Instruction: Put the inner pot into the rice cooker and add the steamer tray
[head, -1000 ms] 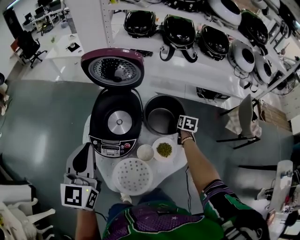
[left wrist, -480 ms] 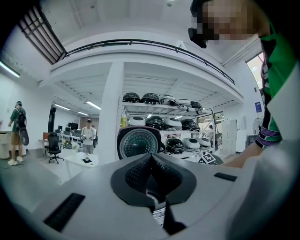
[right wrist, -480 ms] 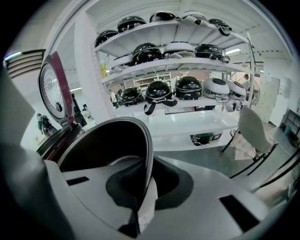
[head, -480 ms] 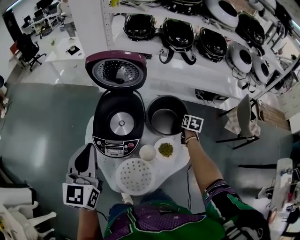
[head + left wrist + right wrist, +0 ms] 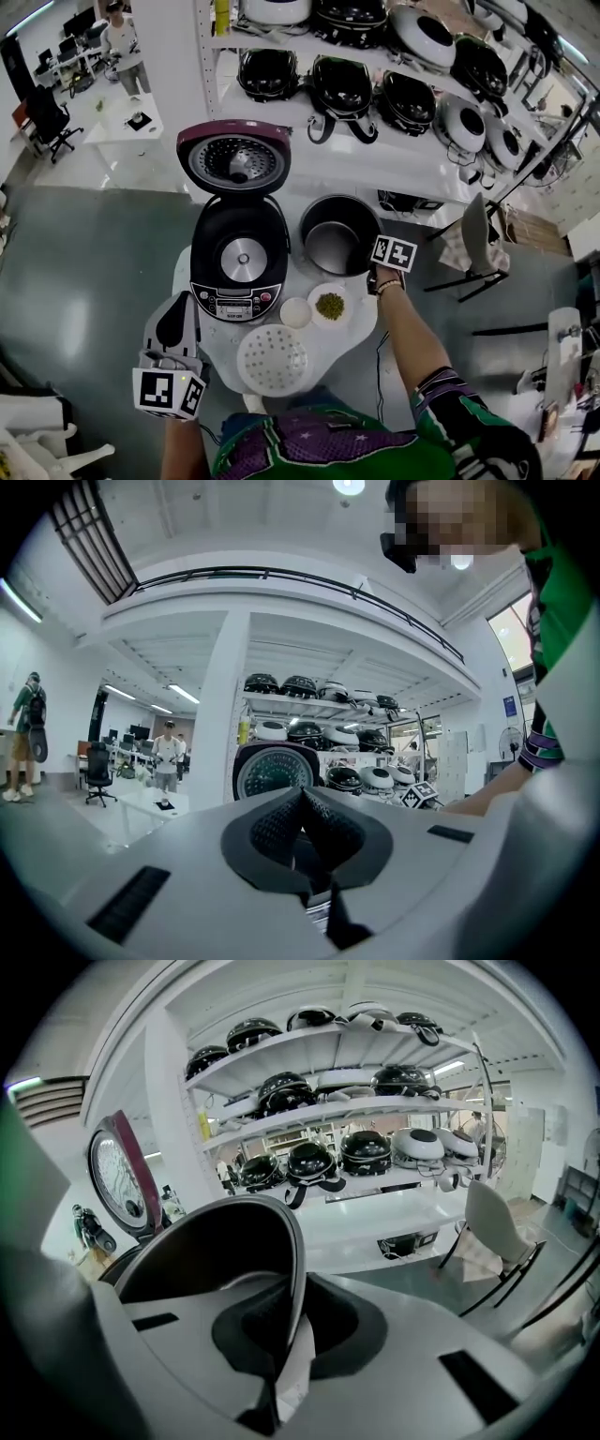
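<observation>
1. white round tabletop (image 5: 333, 343) is small and crowded. grey floor (image 5: 94, 253) lies all round its edge, and a long shelf (image 5: 347, 164) stands well behind it.
2. the rice cooker (image 5: 239, 258) sits on the left part of the tabletop. its lid (image 5: 234, 155) is tipped up at the back, so the hole on top is wide open.
3. the dark inner pot (image 5: 339, 234) is upright, just to the right of the rice cooker, by the far right edge of the tabletop. i cannot tell if its bottom touches the tabletop.
4. the right gripper (image 5: 373, 270) is clamped on the near right rim of the inner pot, with one pad inside the rim and one outside.
5. the steamer tray (image 5: 272, 359) lies flat at the near edge, just in front of a small bowl (image 5: 295, 312) and a plate (image 5: 329, 304) of green beans. it is apart from both grippers.
6. the left gripper (image 5: 178, 300) hangs off the near left edge, beside the front of the rice cooker. its jaws are pressed together and hold nothing.
</observation>
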`<state>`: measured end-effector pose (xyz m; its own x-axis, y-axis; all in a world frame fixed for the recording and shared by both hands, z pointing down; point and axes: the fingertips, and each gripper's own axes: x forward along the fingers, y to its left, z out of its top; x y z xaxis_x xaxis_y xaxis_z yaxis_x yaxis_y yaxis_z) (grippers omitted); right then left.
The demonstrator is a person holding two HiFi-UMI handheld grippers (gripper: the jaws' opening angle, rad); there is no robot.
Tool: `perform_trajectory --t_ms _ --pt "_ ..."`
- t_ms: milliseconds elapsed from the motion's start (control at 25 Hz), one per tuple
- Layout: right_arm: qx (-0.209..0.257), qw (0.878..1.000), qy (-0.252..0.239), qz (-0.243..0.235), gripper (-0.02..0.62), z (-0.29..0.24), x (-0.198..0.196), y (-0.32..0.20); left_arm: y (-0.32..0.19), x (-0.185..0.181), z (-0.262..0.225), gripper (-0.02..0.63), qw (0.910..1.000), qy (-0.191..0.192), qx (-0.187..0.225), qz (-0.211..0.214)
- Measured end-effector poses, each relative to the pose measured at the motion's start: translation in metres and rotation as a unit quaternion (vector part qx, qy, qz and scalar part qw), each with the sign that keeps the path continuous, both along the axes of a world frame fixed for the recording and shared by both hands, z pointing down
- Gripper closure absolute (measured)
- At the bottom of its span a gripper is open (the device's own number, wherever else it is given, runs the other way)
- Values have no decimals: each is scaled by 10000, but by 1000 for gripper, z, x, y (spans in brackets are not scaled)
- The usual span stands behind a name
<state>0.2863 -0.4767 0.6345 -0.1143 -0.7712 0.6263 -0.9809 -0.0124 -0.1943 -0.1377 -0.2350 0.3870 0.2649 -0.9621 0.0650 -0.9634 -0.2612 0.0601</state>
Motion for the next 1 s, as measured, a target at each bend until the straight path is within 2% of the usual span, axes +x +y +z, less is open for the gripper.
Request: perform_trajectory --t_ms 280,520,1000 --pt "281 9992 -45 283 580 -49 10 34 9 -8 -9 586 9995 120 179 251" --pt "526 9977 -145 408 577 -85 -4 64 21 -20 -21 586 9981 128 400 458" --pt "998 9926 -422 548 577 -141 -68 113 47 -62 -49 586 9942 50 719 794"
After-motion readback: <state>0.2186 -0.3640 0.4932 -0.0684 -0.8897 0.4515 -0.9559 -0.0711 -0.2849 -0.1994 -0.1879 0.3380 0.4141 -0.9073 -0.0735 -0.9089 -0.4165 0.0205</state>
